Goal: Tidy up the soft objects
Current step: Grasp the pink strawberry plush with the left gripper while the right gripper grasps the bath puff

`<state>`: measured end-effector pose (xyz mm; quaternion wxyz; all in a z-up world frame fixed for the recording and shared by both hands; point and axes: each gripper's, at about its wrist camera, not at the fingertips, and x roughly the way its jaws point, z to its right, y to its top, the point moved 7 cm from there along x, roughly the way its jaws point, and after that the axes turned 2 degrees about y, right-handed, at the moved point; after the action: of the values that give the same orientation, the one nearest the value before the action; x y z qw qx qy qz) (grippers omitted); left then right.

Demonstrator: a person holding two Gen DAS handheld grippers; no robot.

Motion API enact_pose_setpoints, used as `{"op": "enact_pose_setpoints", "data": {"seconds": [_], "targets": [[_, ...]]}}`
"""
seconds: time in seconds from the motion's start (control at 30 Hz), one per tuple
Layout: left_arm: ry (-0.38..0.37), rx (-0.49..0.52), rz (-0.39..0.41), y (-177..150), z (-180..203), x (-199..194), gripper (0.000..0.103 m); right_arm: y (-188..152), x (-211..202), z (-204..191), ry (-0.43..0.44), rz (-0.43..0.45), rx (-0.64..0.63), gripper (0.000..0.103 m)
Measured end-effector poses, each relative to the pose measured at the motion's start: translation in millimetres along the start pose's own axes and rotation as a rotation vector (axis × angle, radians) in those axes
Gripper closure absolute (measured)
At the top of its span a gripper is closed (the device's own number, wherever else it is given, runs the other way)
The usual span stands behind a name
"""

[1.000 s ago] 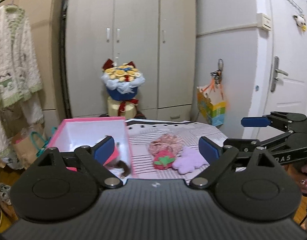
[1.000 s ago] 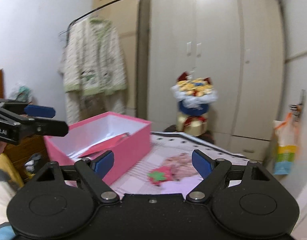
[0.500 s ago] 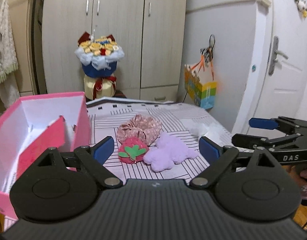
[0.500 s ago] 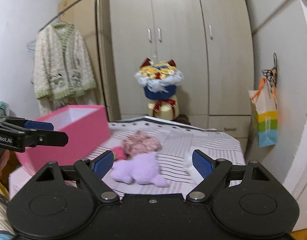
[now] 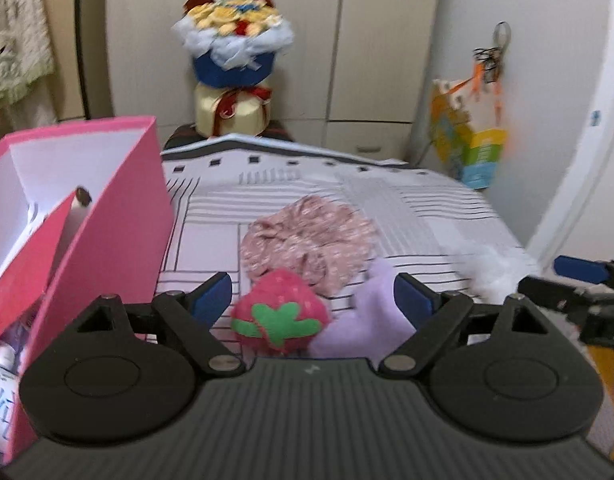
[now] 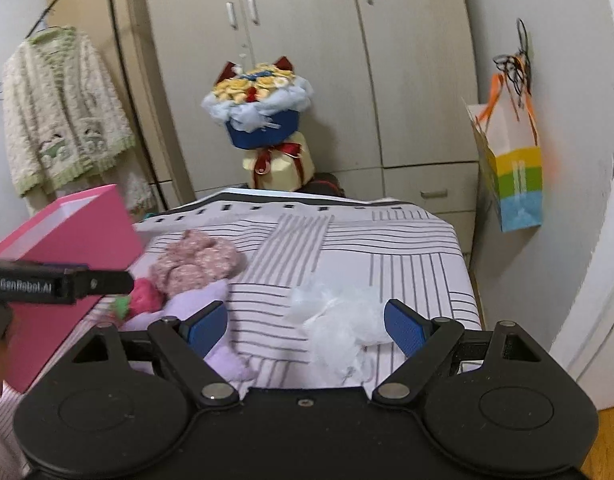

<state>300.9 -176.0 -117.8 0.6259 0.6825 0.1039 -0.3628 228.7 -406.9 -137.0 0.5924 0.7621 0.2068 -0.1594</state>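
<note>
Pink felt with a green leaf, the strawberry plush (image 5: 281,322) lies on the striped bed (image 5: 407,200) directly between the spread fingers of the left gripper (image 5: 311,300), touching the lilac plush (image 5: 367,320) and the floral scrunchie (image 5: 307,240). The left gripper's jaws have just been closing slightly, nothing pinched yet. The right gripper (image 6: 305,322), fingers spread and empty, frames the white fluffy wad (image 6: 339,316). With 3 items packed together, a pinch may snag 2 at once; the wad, possibly loose fibre, could tear apart. The pink box (image 5: 119,240) waits left.
</note>
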Motion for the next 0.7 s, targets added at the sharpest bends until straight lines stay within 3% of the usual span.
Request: {"op": "enact_pose_setpoints", "data": {"seconds": [0.13,0.33,0.47,0.57,0.7], "targets": [[0.012,-0.057,-0.013,-9,-8,16,0.027,1,21,14,-0.033,-0.012,0.036,0.015],[0.093,-0.107,0.1,-7,-17,14,0.03,-2,41,25,-0.035,-0.035,0.086,0.015],[0.11,-0.084,0.041,-12,-15,23,0.03,-7,46,24,-0.034,-0.051,0.101,0.017],[0.183,-0.055,-0.025,-20,-17,33,0.029,-12,50,23,-0.031,-0.064,0.104,0.024],[0.156,-0.095,-0.041,-22,-21,35,0.029,-16,53,20,-0.039,-0.073,0.075,0.035]]}}
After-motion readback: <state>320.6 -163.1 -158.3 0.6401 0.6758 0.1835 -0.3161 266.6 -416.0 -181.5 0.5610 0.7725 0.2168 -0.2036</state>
